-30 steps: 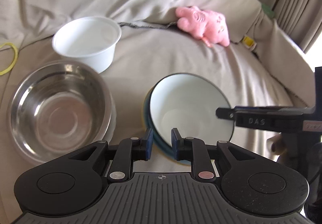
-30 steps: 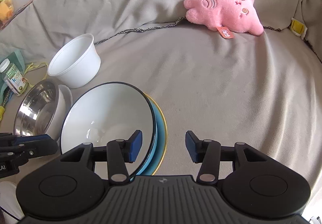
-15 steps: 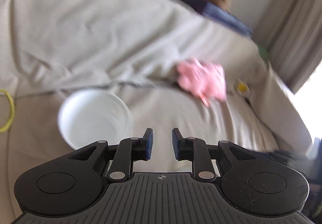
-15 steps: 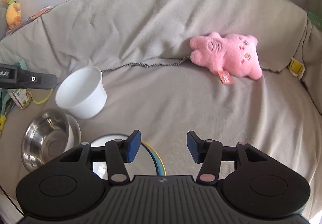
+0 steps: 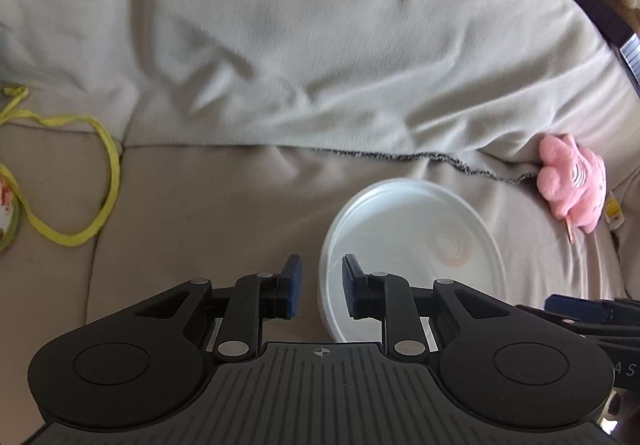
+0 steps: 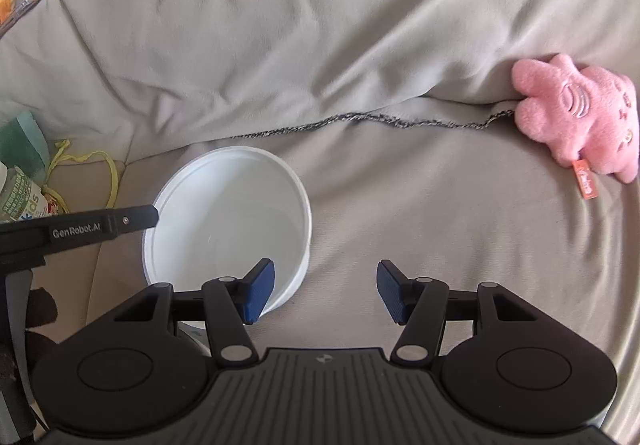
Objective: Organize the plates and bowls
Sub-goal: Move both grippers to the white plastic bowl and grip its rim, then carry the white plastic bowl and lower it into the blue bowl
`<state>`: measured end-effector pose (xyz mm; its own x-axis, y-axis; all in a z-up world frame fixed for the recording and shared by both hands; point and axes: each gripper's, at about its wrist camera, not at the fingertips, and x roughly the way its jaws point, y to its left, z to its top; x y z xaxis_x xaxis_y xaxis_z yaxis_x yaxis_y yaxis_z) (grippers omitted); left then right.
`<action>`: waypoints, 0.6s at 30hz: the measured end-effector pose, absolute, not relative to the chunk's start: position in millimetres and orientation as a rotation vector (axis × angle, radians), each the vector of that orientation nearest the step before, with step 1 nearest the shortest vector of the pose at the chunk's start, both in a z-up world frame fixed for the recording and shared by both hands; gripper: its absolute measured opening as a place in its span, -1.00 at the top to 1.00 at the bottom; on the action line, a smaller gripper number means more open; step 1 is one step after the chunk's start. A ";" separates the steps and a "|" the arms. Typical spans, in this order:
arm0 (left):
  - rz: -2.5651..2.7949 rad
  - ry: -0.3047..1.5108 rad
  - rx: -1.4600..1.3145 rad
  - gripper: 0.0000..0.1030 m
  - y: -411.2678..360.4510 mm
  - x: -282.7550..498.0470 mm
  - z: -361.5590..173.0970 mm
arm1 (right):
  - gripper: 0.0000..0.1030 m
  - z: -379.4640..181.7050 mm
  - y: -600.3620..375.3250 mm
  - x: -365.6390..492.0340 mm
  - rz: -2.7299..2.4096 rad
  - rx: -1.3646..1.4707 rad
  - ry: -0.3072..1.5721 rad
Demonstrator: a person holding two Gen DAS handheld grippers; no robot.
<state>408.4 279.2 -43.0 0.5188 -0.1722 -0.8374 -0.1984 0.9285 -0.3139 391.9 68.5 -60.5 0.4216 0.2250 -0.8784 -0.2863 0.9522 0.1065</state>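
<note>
Two grippers are in your hands above the sofa seat, both tilted steeply down at one white bowl (image 6: 228, 221). That bowl stands upright on the beige sofa cover (image 6: 400, 225), near the fold where the seat meets the backrest, and it looks empty inside.

Your left gripper (image 5: 320, 291) has its fingers only a narrow way apart, with nothing pressed between them. Seen from the left wrist, the bowl's near-left rim lies in that gap; the right blue pad overlaps the bowl's inside and the left pad sits outside the wall, though you cannot tell whether either touches it. From the right wrist view, the tip of that left gripper reaches in over the bowl's left rim.

Your right gripper (image 6: 326, 293) has its fingers spreading apart at this moment, about halfway wide. Its left finger overlaps the bowl's lower right edge, and the bowl's rim and bare cover show in the gap; no pad presses on anything.

Off to the right, a pink plush toy (image 6: 580, 117) lies against the backrest fold, well apart from the bowl. To the left you have a yellow cord (image 5: 100, 181) looped on the seat and a small labelled bottle (image 6: 20, 197) at the picture's edge.
</note>
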 end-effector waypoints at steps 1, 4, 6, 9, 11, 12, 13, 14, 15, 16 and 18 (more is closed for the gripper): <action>-0.007 1.047 -0.434 0.53 281.5 411.3 -51.9 | -0.14 -68.5 73.5 395.7 0.323 -0.050 1.112; -0.019 1.061 -0.526 0.53 284.8 417.8 -71.3 | -0.14 -93.0 81.3 406.8 0.289 0.012 1.142; -0.040 1.052 -0.555 0.52 282.0 420.2 -75.7 | -0.11 -106.4 82.9 413.5 0.261 0.031 1.135; -0.068 1.036 -0.582 0.50 275.5 416.5 -73.1 | 0.64 -117.6 80.6 423.0 0.284 0.069 1.183; -0.076 1.009 -0.556 0.50 266.6 407.3 -58.7 | 0.65 -108.2 75.3 417.0 0.275 0.080 1.174; -0.086 0.986 -0.542 0.50 262.0 401.4 -47.8 | 0.65 -98.2 72.9 410.9 0.285 0.061 1.148; -0.102 0.958 -0.536 0.50 257.3 394.5 -32.4 | 0.65 -85.0 70.0 402.6 0.295 0.035 1.110; -0.118 0.923 -0.535 0.50 252.9 385.7 -16.5 | 0.65 -69.5 66.0 392.7 0.302 0.007 1.068; -0.136 0.880 -0.534 0.50 248.1 374.8 2.2 | 0.65 -53.0 60.6 381.2 0.311 -0.017 1.025; -0.153 0.839 -0.533 0.49 243.4 363.0 19.7 | 0.65 -36.7 53.9 368.9 0.324 -0.035 0.986; -0.201 0.771 -0.532 0.49 232.8 339.1 49.7 | 0.65 -5.2 35.3 343.2 0.356 -0.054 0.931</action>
<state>339.1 232.8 49.7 0.7059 -0.3615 -0.6091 -0.0182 0.8504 -0.5258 343.2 35.3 -5.2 0.5431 0.2769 -0.7927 -0.3234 0.9402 0.1069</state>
